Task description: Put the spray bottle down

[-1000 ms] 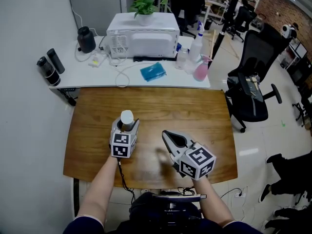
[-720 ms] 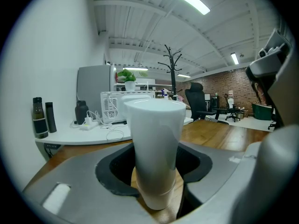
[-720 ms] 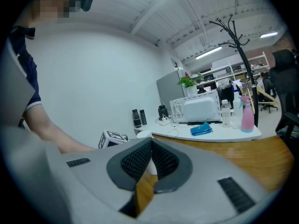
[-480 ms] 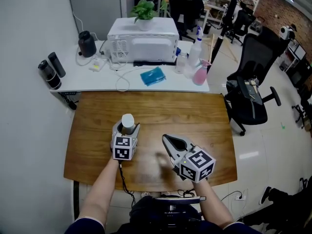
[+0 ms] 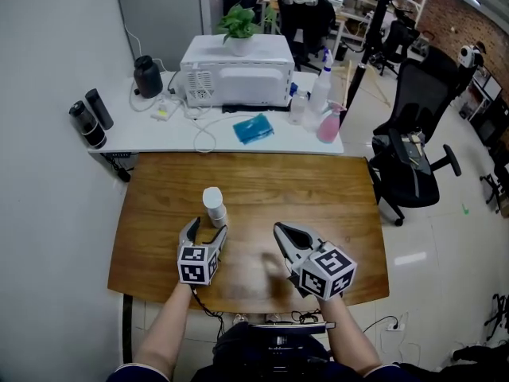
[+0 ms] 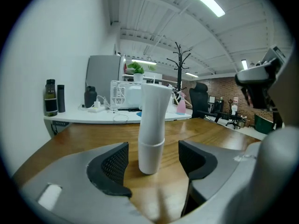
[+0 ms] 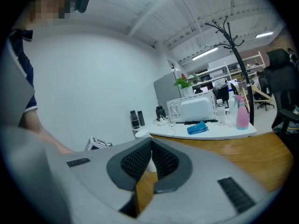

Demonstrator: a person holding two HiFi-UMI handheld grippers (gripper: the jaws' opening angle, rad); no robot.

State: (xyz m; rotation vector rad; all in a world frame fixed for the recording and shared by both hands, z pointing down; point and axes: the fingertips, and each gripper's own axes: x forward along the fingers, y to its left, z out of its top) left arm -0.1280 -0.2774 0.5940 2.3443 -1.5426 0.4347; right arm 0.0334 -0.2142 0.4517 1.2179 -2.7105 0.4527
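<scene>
Between the left gripper's (image 5: pixel 206 231) opening jaws, untouched, stands the white cylindrical spray bottle (image 5: pixel 213 205).

The wooden table (image 5: pixel 318 185) bears an upright spray bottle (image 5: pixel 213 206).

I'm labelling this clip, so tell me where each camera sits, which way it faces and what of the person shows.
Head view: on the person's head, facing steeply down at the wooden table; both forearms, left gripper and right gripper show.
Left gripper view: on that gripper, looking along its opening jaws, the spray bottle standing untouched between them.
Right gripper view: on that gripper, looking along its shut jaws; a sleeve shows left.
Shared: all three show the microwave.
</scene>
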